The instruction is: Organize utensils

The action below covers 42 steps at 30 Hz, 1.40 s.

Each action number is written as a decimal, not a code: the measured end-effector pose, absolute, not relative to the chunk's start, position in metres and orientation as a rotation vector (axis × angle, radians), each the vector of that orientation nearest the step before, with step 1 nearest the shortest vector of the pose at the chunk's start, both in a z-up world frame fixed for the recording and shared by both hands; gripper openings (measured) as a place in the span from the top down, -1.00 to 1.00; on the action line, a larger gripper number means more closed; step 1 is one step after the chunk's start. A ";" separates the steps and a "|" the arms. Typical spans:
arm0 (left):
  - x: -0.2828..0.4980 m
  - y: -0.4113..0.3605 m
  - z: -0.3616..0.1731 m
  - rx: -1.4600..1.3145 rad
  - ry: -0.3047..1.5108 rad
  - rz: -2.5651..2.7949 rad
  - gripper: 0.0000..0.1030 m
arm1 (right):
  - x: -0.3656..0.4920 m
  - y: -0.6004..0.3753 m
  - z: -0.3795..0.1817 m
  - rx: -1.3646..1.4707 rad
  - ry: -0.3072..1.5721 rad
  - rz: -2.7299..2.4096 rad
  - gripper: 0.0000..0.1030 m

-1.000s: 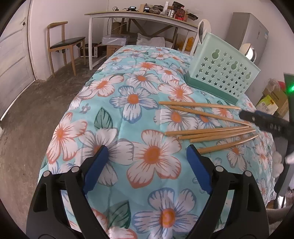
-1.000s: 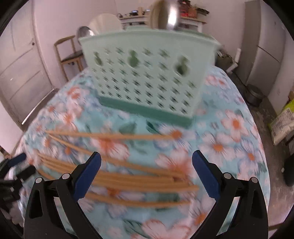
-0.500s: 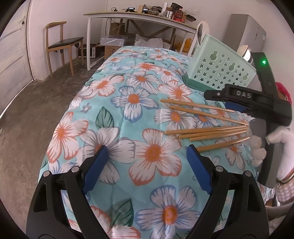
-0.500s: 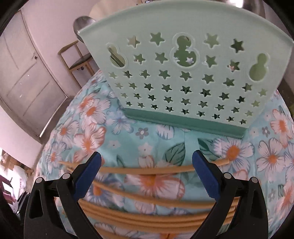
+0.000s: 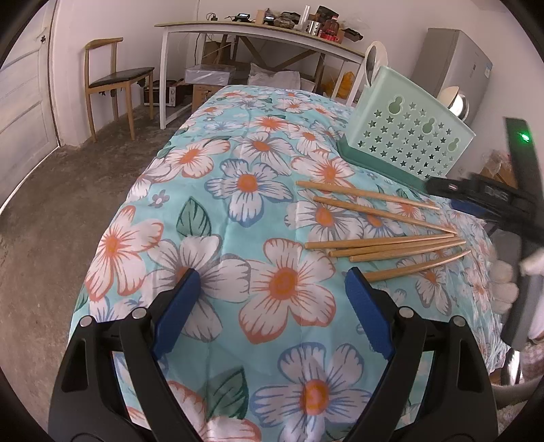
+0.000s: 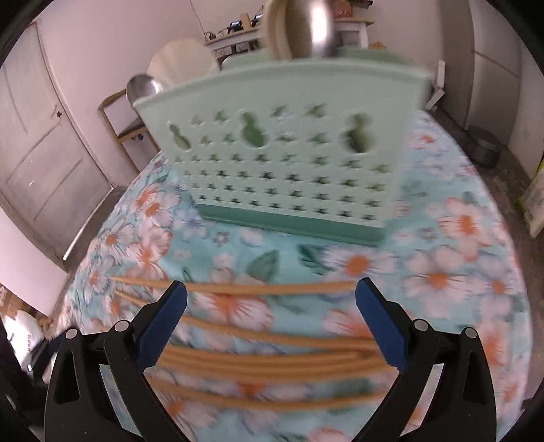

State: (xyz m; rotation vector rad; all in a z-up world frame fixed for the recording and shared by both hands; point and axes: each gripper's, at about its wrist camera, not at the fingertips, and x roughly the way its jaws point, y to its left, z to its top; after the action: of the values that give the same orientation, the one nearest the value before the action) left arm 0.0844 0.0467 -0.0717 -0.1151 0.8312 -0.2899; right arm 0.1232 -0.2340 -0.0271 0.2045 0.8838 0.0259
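Several wooden chopsticks (image 5: 384,234) lie fanned out on the floral tablecloth (image 5: 238,210), in front of a mint-green perforated utensil holder (image 5: 408,139) with spoons standing in it. My left gripper (image 5: 272,292) hovers open over the cloth, left of the chopsticks, nothing between its blue pads. In the right wrist view, my right gripper (image 6: 270,299) is open above the chopsticks (image 6: 265,360), with the utensil holder (image 6: 282,153) straight ahead. The right gripper's black body (image 5: 493,200) shows at the right edge of the left wrist view, in a gloved hand.
Metal spoons (image 6: 314,23) and a white ladle stick up out of the holder. A wooden chair (image 5: 115,74) and a long white desk (image 5: 265,30) stand beyond the table. A grey cabinet (image 5: 452,68) is at the back right. The floor drops off left of the table.
The right gripper has pulled back from the holder and sits lower over the chopsticks; the holder looks smaller and blurred. The left gripper has not moved.
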 end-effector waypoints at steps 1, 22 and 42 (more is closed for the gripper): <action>0.084 0.047 -0.072 -0.115 0.831 -0.290 -0.62 | 0.116 -0.240 -0.025 0.185 0.881 0.013 -0.87; 0.065 0.044 -0.040 -0.104 0.719 -0.281 -0.62 | 0.053 -0.313 -0.062 0.388 0.969 -0.029 -0.87; 0.046 -0.125 -0.046 0.373 0.729 -0.749 0.10 | 0.042 -0.356 -0.066 0.661 0.929 0.176 -0.88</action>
State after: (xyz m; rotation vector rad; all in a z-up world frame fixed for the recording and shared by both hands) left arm 0.0458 -0.1252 -0.0464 0.3733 0.7288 -0.7489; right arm 0.0421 -0.3564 -0.0663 0.6614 0.9291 0.1763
